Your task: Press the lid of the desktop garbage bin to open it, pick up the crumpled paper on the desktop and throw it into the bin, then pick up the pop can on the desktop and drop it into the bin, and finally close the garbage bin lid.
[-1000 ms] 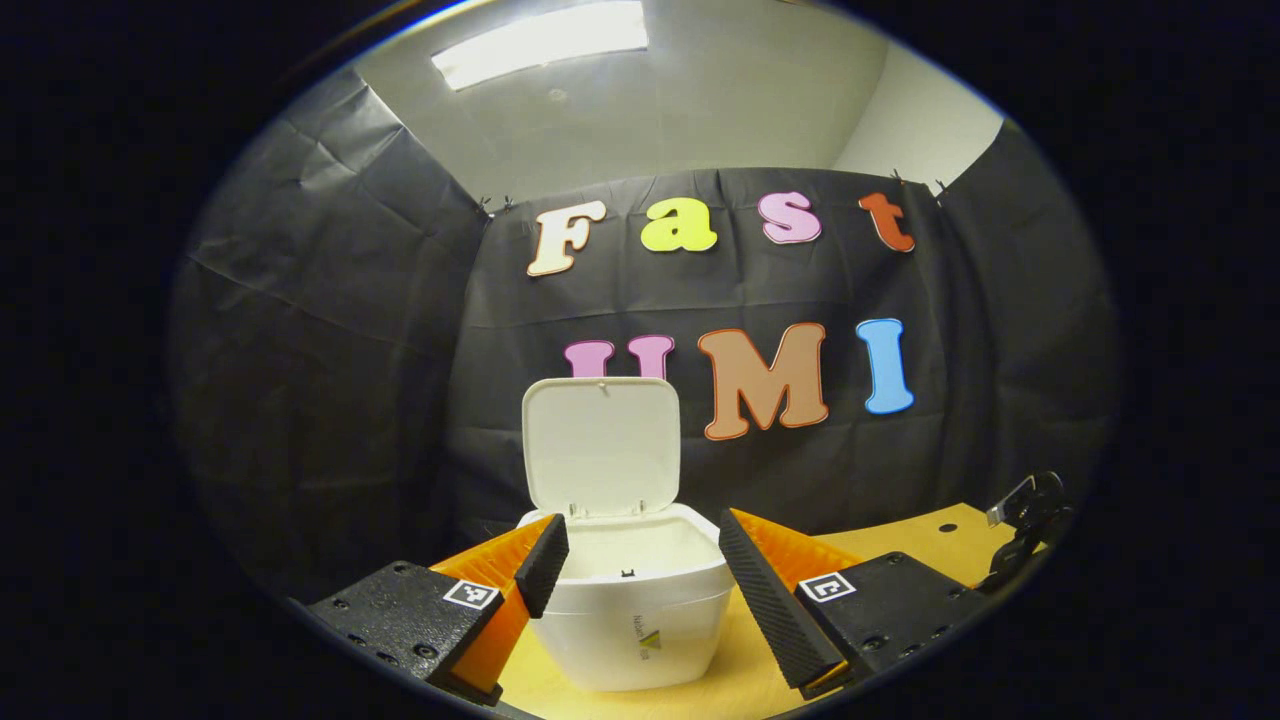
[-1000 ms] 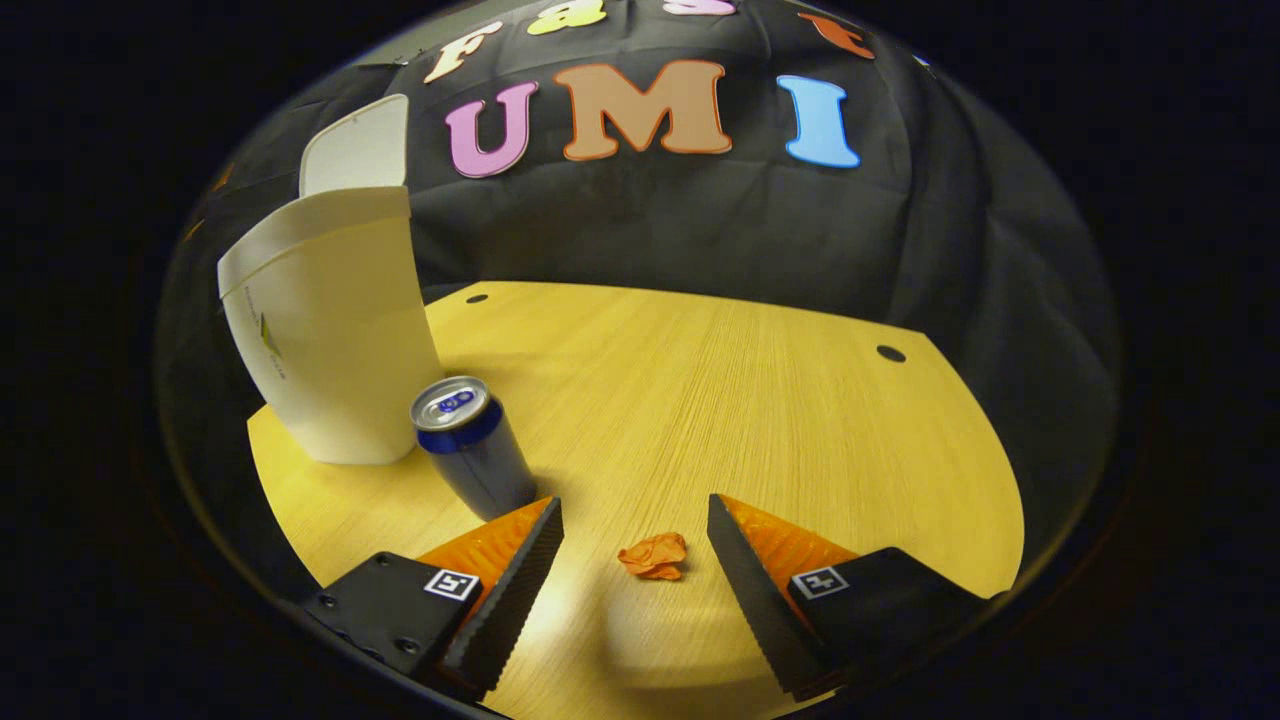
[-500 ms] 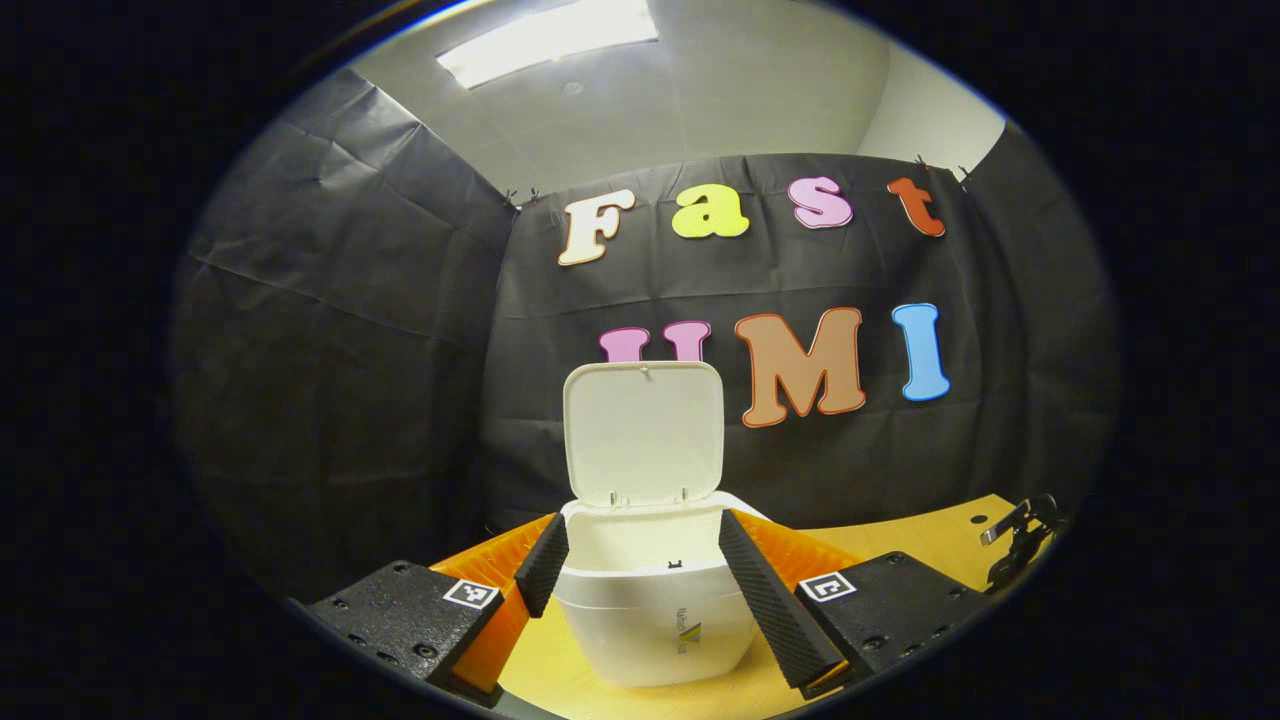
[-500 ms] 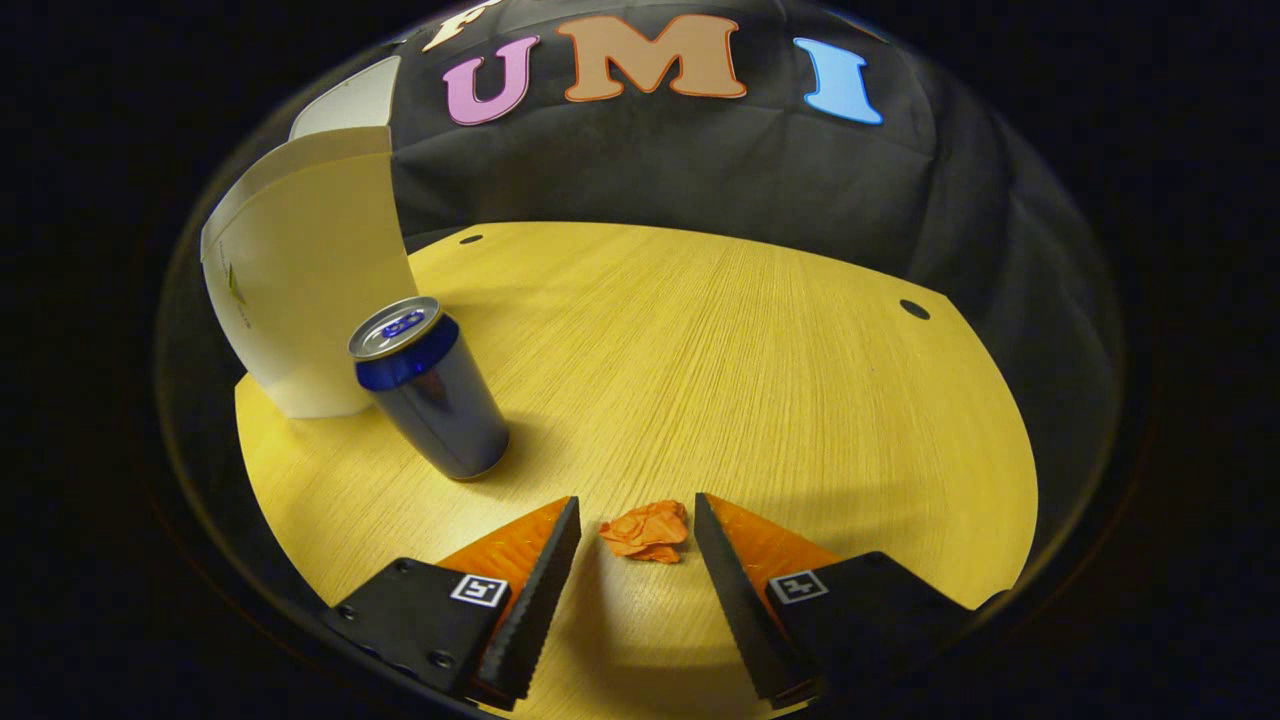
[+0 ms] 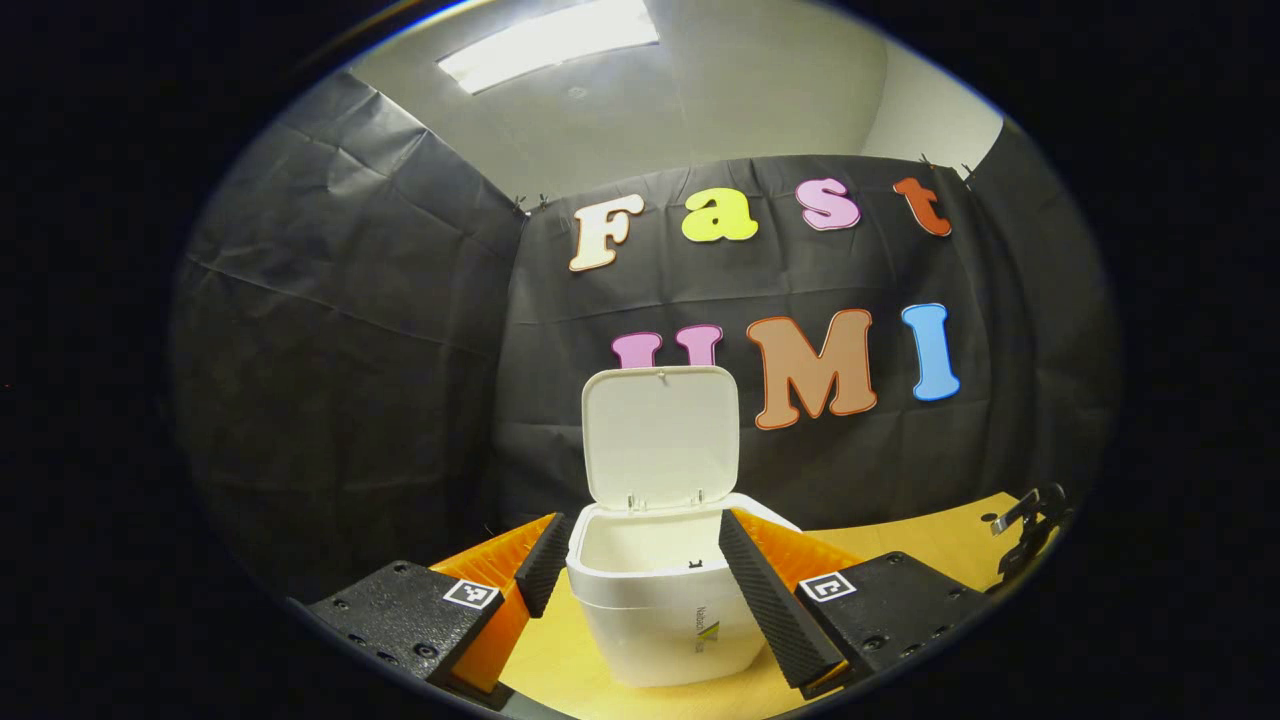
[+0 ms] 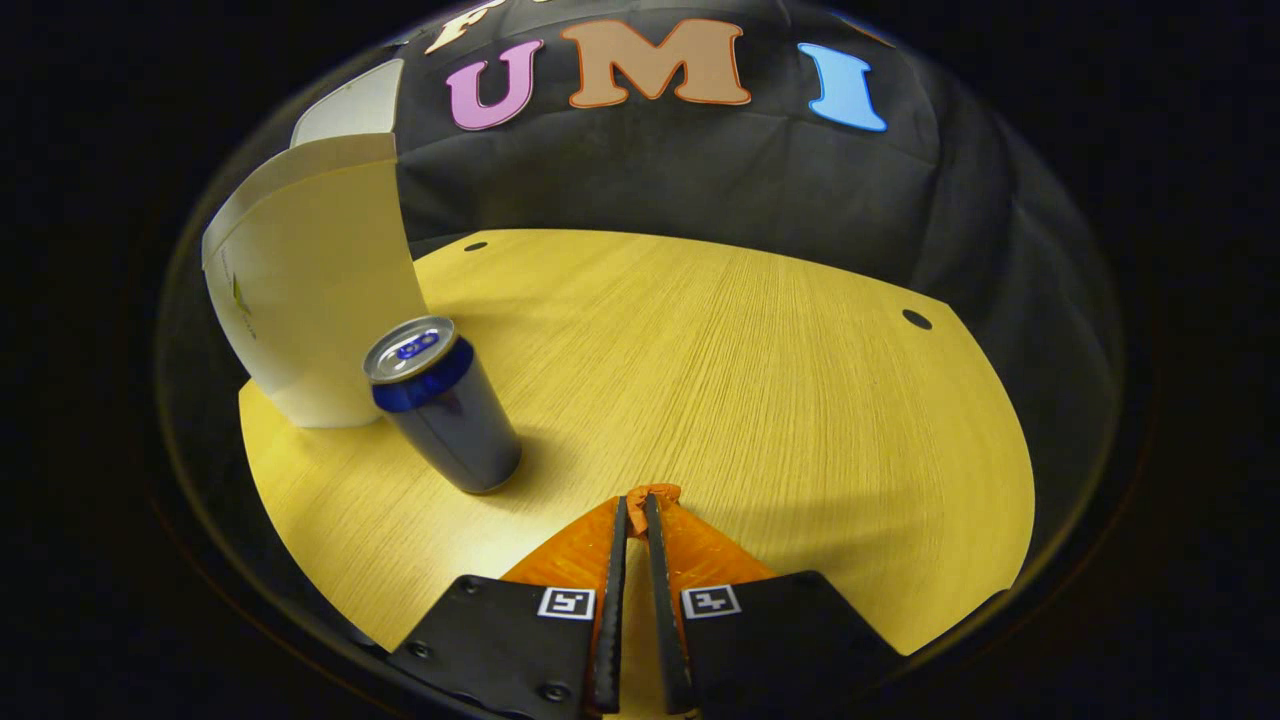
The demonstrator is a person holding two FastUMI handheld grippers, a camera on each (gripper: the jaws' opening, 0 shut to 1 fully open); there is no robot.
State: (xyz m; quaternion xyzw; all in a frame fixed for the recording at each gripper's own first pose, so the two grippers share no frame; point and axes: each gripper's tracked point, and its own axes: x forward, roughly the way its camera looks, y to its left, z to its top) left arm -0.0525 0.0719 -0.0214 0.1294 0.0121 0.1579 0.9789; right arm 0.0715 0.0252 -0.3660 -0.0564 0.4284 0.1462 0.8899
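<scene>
The right gripper [image 6: 632, 500] is sitting low over the wooden desktop [image 6: 760, 360] with its fingers drawn almost together, pinching the crumpled paper [image 6: 650, 493] between their tips; only a small orange crease of it is poking out beyond them at the near middle of the right gripper view. The left gripper [image 5: 632, 545] is hanging with its fingers spread wide, gripping nothing, and looking straight at the garbage bin [image 5: 665, 620]; the bin's lid [image 5: 661, 435] is standing upright on its far hinge, so the mouth is gaping open.

The paper is looking feather-light and soft; it is likely yielding under the squeeze rather than resisting, so a firm pinch through its bulk should be carrying it safely, though so thin a wad could be slipping free if the fingers are catching only an edge; whether it is lifted or touching the wood I cannot tell.

The pop can [image 6: 445, 415] is standing upright to the left, just beside the bin's near wall; it seems smooth, thin-walled and possibly empty, so it will be wanting a gentle hold across the mid-body, where the sides are straight, rather than at the rim; too hard a squeeze may be denting it, too loose may be letting it slide.
</scene>
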